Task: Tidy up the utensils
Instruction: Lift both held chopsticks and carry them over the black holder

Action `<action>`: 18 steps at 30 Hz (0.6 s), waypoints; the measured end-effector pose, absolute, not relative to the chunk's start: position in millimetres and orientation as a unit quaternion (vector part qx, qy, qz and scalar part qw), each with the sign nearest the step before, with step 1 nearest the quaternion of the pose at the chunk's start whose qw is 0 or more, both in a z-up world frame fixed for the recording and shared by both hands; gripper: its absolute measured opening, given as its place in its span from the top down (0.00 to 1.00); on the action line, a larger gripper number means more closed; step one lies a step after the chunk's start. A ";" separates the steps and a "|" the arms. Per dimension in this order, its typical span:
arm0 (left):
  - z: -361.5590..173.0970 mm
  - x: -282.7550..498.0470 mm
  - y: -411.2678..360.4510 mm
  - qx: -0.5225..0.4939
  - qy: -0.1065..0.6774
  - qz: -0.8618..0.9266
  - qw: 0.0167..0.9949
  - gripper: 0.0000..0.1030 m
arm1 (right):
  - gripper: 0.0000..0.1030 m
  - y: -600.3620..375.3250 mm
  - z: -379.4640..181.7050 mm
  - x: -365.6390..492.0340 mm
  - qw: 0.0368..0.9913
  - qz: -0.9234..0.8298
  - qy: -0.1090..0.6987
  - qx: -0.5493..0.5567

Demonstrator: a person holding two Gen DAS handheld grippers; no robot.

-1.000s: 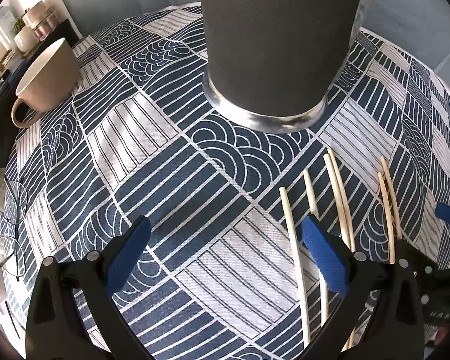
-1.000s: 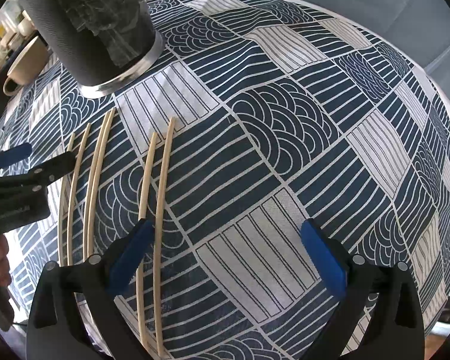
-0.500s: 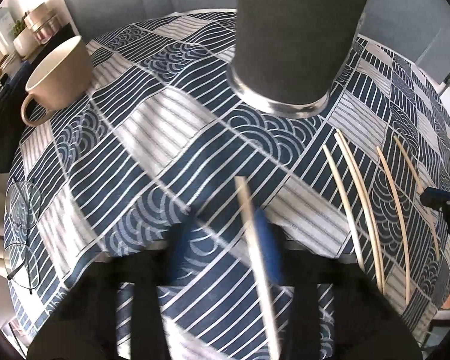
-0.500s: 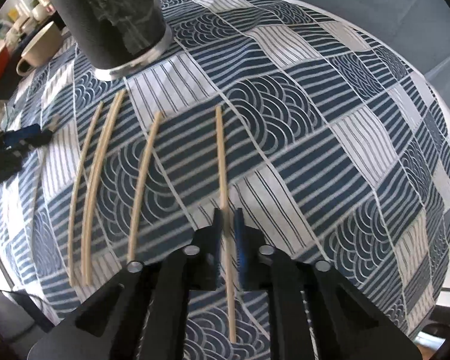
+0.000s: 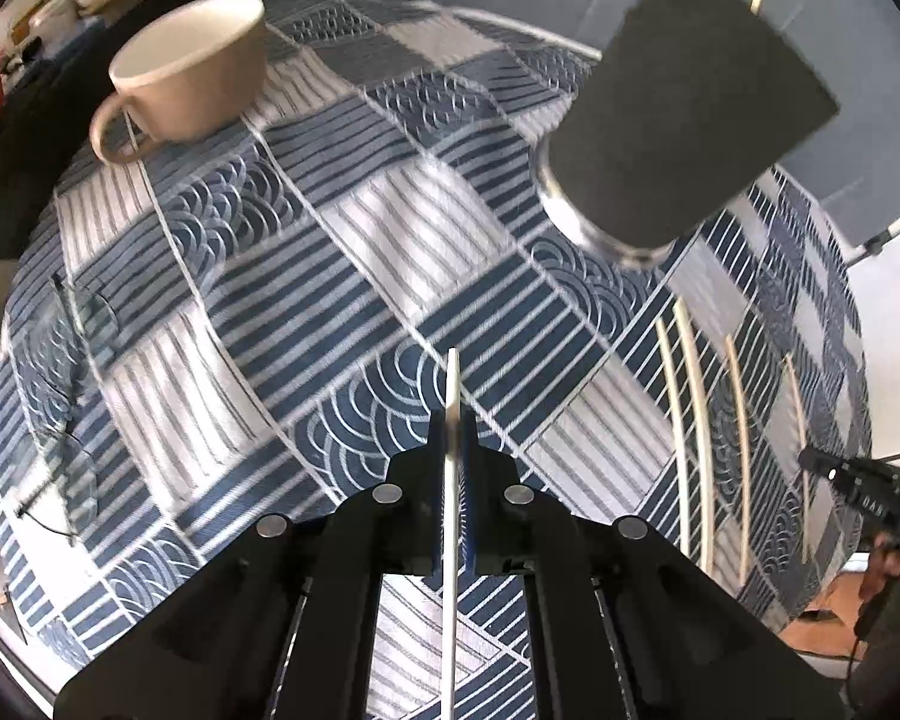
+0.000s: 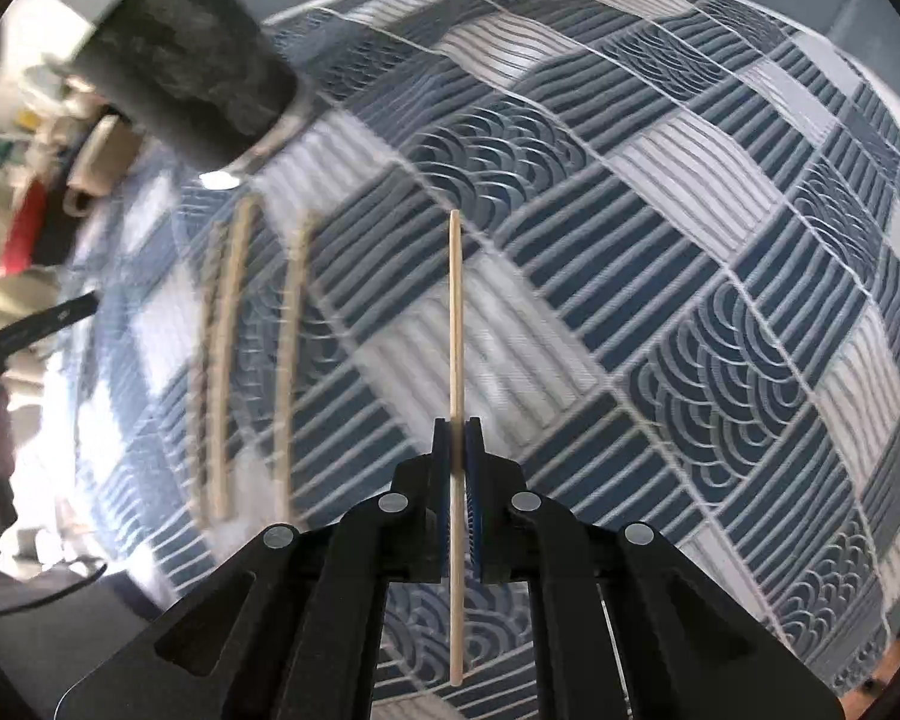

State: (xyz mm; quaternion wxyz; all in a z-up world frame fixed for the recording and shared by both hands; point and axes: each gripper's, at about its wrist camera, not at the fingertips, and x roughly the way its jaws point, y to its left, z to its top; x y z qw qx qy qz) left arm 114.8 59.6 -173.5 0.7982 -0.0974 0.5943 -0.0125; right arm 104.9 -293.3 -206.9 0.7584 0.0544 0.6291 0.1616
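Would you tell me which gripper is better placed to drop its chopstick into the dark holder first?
Probably the left gripper: the dark holder looms larger in its view than the right's. Both grip one chopstick.

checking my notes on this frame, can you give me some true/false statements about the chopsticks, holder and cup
1. Each gripper is shut on one chopstick. True: the left gripper pinches a white chopstick, the right gripper a tan chopstick.
2. The dark holder lies on its side. False: it stands upright on the tablecloth.
3. A beige cup stands on the cloth. True.
4. No chopsticks remain on the cloth. False: several loose chopsticks lie beside the holder.
5. The cup holds chopsticks. False: none show in it.
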 end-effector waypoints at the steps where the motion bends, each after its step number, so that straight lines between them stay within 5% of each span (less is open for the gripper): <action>1: -169.6 116.4 61.1 -0.098 0.592 -0.015 0.800 0.96 | 0.96 -291.5 -202.3 102.8 0.762 0.176 0.620 0.061; 18: -68.6 175.3 56.8 -0.056 0.494 -0.008 0.868 0.96 | 0.96 -237.9 -109.2 154.0 0.800 0.279 0.527 0.067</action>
